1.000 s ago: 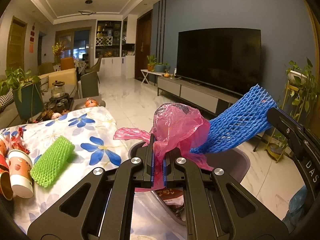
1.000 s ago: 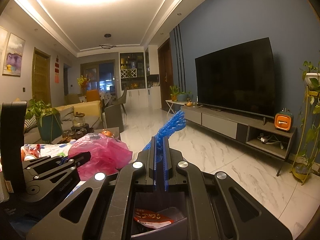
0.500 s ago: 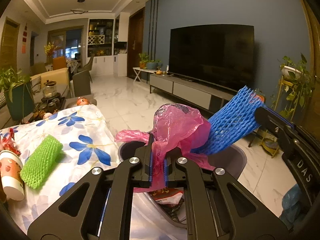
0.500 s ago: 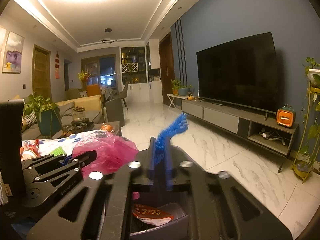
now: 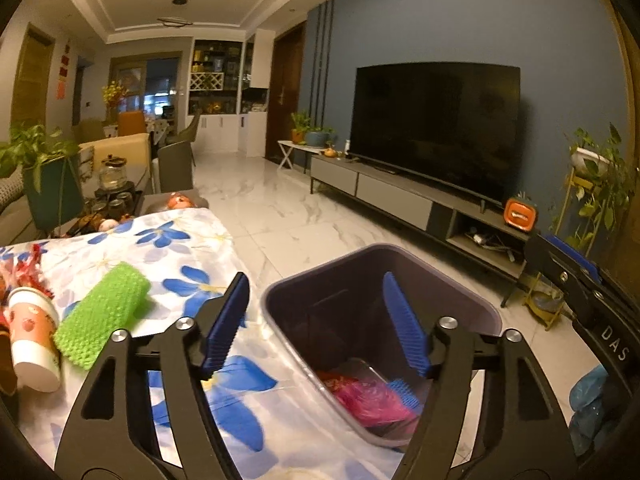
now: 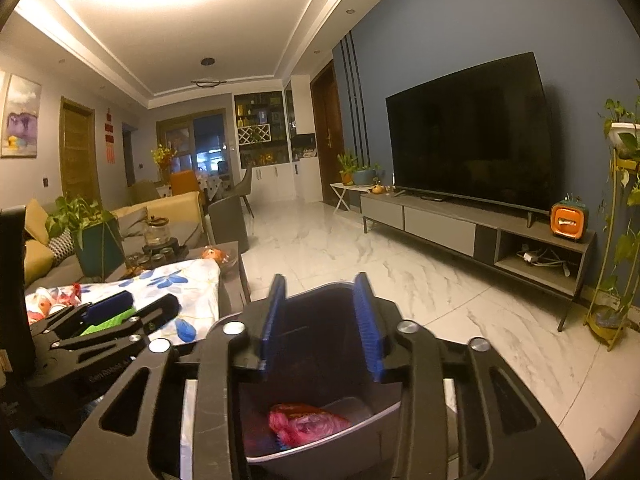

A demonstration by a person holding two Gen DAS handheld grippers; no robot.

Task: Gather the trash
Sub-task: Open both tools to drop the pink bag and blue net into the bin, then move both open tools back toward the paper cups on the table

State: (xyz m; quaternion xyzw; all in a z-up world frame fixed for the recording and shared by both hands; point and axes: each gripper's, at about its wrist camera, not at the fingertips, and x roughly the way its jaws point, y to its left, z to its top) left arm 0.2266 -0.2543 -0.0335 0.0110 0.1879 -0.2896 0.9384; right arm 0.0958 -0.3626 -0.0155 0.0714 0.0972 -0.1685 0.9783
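Note:
My left gripper (image 5: pixel 316 300) hangs open over the near rim of a grey trash bin (image 5: pixel 288 292), nothing between its blue pads. My right gripper (image 6: pixel 320 300) is open too, above the same bin (image 6: pixel 384 412). At the bottom of the bin lie a pink plastic bag (image 5: pixel 368 398), a blue foam net (image 5: pixel 404 392) and a red wrapper (image 6: pixel 296 408). On the flowered tablecloth (image 5: pixel 180 248) to the left rest a green foam net (image 5: pixel 104 314), a paper cup (image 5: pixel 34 336) and red wrappers (image 5: pixel 24 268).
The bin stands on the white marble floor (image 5: pixel 288 216) against the table's right edge. A TV (image 5: pixel 436 128) on a low cabinet lines the blue wall. A plant stand (image 6: pixel 616 240) is at far right, a potted plant (image 5: pixel 44 172) and jars behind the table.
Both grippers have opened. The pink bag dropped from the left one and the blue foam net from the right one; both now lie inside the bin.

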